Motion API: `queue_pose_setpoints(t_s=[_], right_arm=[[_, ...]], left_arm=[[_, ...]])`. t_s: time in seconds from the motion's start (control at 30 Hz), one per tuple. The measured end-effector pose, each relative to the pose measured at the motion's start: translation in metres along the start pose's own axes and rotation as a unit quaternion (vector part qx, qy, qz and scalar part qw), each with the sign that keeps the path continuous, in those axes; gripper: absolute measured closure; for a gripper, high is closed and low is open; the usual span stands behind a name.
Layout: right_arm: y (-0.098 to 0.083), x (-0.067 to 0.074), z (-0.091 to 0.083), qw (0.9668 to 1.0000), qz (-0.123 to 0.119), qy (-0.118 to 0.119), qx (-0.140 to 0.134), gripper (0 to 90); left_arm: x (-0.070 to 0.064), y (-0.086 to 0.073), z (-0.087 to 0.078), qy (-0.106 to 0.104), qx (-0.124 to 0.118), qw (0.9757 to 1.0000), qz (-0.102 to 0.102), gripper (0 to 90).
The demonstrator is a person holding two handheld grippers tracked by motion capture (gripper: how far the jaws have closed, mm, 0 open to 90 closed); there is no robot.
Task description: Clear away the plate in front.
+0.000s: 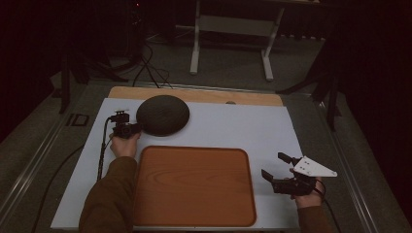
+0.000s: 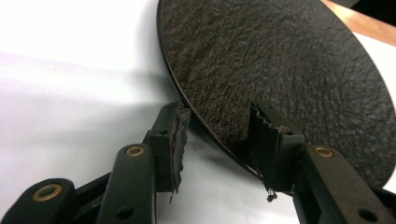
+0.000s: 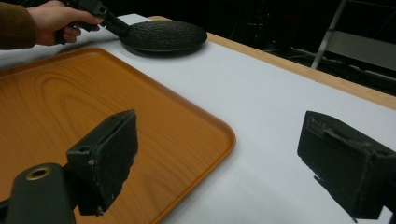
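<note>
White table (image 1: 243, 126): left gripper (image 1: 132, 129) straddles plate (image 1: 163, 114) rim.

A white frame (image 1: 232, 29) is seen standing on the grey floor (image 1: 233, 68) beyond the surface; black cables (image 1: 148, 68) are trailed nearby.

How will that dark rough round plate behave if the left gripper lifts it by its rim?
The dark rough round plate looks rigid, so it probably won't flop. Held at one edge by the left gripper, it may droop. Its rough texture likely resists slipping.

Dim, dark-edged high view; brighter, sharper close views with soft shadows, slight blur.
</note>
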State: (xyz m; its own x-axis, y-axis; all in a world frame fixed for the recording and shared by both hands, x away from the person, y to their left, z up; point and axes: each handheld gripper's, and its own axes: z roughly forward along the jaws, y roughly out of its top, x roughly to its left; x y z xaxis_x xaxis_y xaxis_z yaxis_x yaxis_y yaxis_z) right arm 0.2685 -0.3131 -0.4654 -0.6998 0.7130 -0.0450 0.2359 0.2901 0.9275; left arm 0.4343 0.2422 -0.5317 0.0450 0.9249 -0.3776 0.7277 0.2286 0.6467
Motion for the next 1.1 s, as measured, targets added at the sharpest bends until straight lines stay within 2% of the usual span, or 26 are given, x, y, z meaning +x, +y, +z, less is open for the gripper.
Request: queue_pose_setpoints(t_s=[0.07, 0.1, 0.17, 0.2, 0.23, 0.27, 0.33, 0.37, 0.4, 0.43, 0.53, 0.67, 0.7, 0.77, 0.8, 0.83, 0.9, 0.93, 0.97, 1.07, 1.1], right_arm=[[0.0, 0.0, 0.0, 1.0, 0.0, 0.0, 0.0, 12.1], [0.0, 0.0, 0.0, 1.0, 0.0, 0.0, 0.0, 12.1], [0.0, 0.0, 0.0, 1.0, -0.001, 0.0, 0.001, 12.1], [0.0, 0.0, 0.0, 1.0, -0.001, 0.0, 0.001, 12.1], [0.0, 0.0, 0.0, 1.0, -0.001, 0.0, 0.001, 12.1], [0.0, 0.0, 0.0, 1.0, -0.002, 0.0, 0.001, 12.0], [0.0, 0.0, 0.0, 1.0, -0.002, 0.0, 0.001, 12.1], [0.0, 0.0, 0.0, 1.0, -0.004, -0.001, 0.002, 12.0], [0.0, 0.0, 0.0, 1.0, -0.006, -0.002, 0.003, 12.1], [0.0, 0.001, 0.0, 1.0, -0.007, -0.003, 0.004, 12.1], [0.0, 0.001, 0.001, 0.9999, -0.01, -0.001, 0.005, 12.1], [0.001, 0.001, 0.001, 0.9999, -0.009, -0.001, 0.005, 12.1], [0.001, 0.001, 0.001, 0.9999, -0.009, -0.001, 0.005, 12.1], [0.001, 0.001, 0.0, 1.0, -0.008, -0.001, 0.004, 12.1], [0.001, 0.001, 0.0, 1.0, -0.008, -0.001, 0.004, 12.1], [0.001, 0.001, 0.0, 1.0, -0.008, -0.001, 0.004, 12.1], [0.001, 0.001, 0.0, 1.0, -0.008, 0.0, 0.004, 12.1], [0.001, 0.001, 0.0, 1.0, -0.008, 0.0, 0.004, 12.1], [0.001, 0.001, 0.0, 1.0, -0.008, -0.001, 0.004, 12.1], [0.001, 0.001, 0.0, 1.0, -0.008, -0.001, 0.004, 12.2], [0.001, 0.001, 0.0, 1.0, -0.007, -0.001, 0.003, 12.1]], left_arm=[[0.0, 0.0, 0.001, -0.005, 0.004, 1.0, -0.002, 56.2], [0.0, -0.002, 0.004, -0.022, 0.008, 0.9996, -0.014, 55.3], [0.001, -0.002, 0.005, -0.025, 0.008, 0.9994, -0.02, 55.1], [0.001, -0.002, 0.006, -0.025, 0.009, 0.9992, -0.031, 55.6], [0.001, -0.002, 0.006, -0.025, 0.009, 0.9992, -0.031, 56.7], [0.002, -0.001, 0.005, -0.029, 0.012, 0.9987, -0.041, 58.3], [0.006, 0.0, 0.005, -0.041, 0.019, 0.9972, -0.059, 59.9], [0.009, 0.001, 0.004, -0.051, 0.022, 0.9951, -0.082, 62.6], [0.01, 0.001, 0.004, -0.053, 0.024, 0.9942, -0.09, 64.0], [0.01, 0.001, 0.004, -0.053, 0.024, 0.9942, -0.09, 65.0], [0.012, 0.001, 0.004, -0.062, 0.022, 0.9906, -0.12, 68.3], [0.021, -0.004, 0.004, -0.106, -0.003, 0.9785, -0.177, 73.5], [0.021, -0.004, 0.004, -0.106, -0.003, 0.9785, -0.177, 73.6], [0.021, -0.005, 0.005, -0.118, -0.013, 0.9738, -0.194, 73.5], [0.021, -0.005, 0.005, -0.118, -0.013, 0.9738, -0.194, 73.6], [0.021, -0.006, 0.006, -0.137, -0.028, 0.9673, -0.212, 73.4], [0.02, -0.005, 0.007, -0.15, -0.034, 0.9619, -0.226, 70.6], [0.02, -0.005, 0.007, -0.15, -0.034, 0.9619, -0.226, 68.7], [0.019, -0.005, 0.008, -0.155, -0.035, 0.9601, -0.23, 67.1], [0.017, -0.005, 0.011, -0.17, -0.044, 0.9516, -0.252, 65.9], [0.015, -0.005, 0.013, -0.174, -0.045, 0.946, -0.27, 64.9]])
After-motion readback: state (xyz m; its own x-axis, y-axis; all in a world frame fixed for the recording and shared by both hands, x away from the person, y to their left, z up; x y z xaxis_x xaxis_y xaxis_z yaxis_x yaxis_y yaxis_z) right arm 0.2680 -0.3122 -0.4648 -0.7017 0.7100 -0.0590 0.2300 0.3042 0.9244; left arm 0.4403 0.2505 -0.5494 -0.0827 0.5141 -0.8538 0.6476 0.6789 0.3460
